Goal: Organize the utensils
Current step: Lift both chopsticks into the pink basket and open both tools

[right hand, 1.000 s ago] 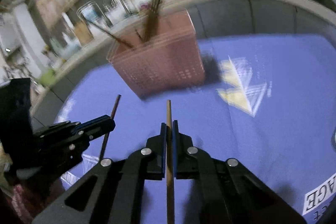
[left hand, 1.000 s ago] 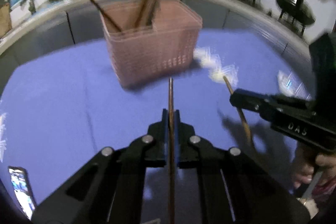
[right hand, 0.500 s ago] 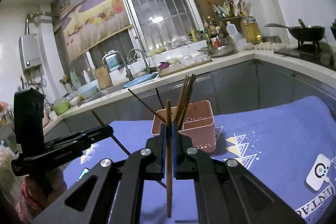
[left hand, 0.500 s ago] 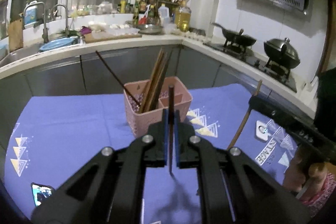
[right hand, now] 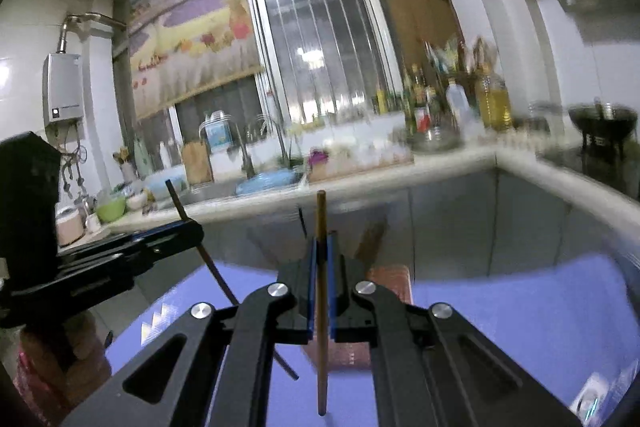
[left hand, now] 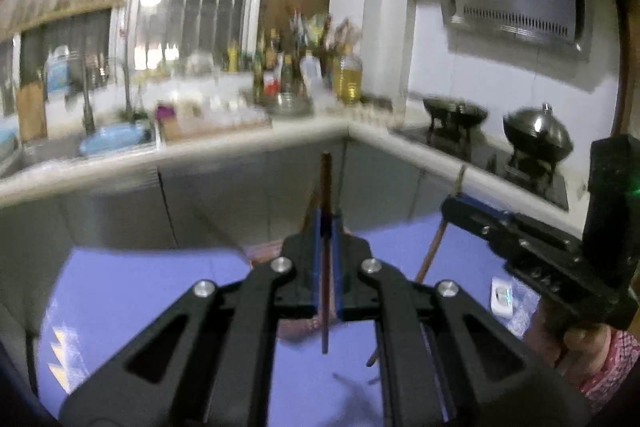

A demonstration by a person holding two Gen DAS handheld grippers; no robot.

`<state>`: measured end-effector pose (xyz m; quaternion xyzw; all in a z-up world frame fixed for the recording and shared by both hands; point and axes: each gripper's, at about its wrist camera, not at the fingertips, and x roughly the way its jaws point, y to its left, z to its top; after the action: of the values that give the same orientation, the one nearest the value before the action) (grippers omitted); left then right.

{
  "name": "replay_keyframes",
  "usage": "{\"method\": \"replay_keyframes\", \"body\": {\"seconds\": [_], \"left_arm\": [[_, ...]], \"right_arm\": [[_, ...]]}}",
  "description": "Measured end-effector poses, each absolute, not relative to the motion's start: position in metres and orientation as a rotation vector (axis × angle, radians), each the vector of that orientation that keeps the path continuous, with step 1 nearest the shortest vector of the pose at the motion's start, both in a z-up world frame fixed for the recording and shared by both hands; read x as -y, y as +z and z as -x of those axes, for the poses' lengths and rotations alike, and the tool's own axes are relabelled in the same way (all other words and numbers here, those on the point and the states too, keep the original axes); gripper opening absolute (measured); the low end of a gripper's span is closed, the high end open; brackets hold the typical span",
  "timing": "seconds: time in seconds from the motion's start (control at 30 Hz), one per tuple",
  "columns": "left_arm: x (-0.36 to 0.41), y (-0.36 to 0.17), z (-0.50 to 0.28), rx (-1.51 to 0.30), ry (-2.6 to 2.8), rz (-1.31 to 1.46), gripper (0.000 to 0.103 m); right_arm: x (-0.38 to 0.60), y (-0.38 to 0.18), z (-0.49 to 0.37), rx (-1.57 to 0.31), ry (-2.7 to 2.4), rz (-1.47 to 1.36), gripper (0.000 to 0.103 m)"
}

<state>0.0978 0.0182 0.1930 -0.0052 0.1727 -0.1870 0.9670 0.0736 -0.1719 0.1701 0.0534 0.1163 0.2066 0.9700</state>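
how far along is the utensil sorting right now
Partly done. Several brown chopsticks already stand in the pink plastic basket. In hand: the left tool clamps a dark chopstick; the right tool clamps a lighter wooden chopstick. Both are raised above the purple tablecloth, not yet dropped in.

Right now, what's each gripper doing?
Left gripper: shut on a dark chopstick.
Right gripper: shut on a light wooden chopstick.
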Motion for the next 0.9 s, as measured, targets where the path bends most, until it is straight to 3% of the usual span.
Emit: {"method": "replay_keyframes", "body": {"seconds": [0.23, 0.57, 0.63, 0.67, 0.7, 0.9], "left_arm": [[-0.015, 0.231, -0.138, -0.267, -0.319, -0.002, 0.005], [-0.011, 0.159, -0.203, -0.457, -0.302, -0.018, 0.005], [-0.006, 0.137, -0.214, -0.522, -0.278, -0.037, 0.01], [-0.005, 0.126, -0.219, -0.56, -0.264, -0.039, 0.02], [-0.007, 0.121, -0.22, -0.574, -0.257, -0.033, 0.025], [-0.032, 0.141, -0.2, -0.513, -0.216, 0.045, 0.026]], "right_arm": [[0.151, 0.205, -0.137, -0.167, 0.392, -0.076, 0.005], [0.125, 0.131, -0.209, -0.352, 0.391, -0.01, 0.005], [0.123, 0.114, -0.22, -0.431, 0.425, -0.047, 0.007], [0.125, 0.109, -0.222, -0.468, 0.445, -0.088, 0.007], [0.128, 0.107, -0.22, -0.474, 0.457, -0.116, 0.009], [0.141, 0.131, -0.184, -0.381, 0.451, -0.153, 0.035]]}}
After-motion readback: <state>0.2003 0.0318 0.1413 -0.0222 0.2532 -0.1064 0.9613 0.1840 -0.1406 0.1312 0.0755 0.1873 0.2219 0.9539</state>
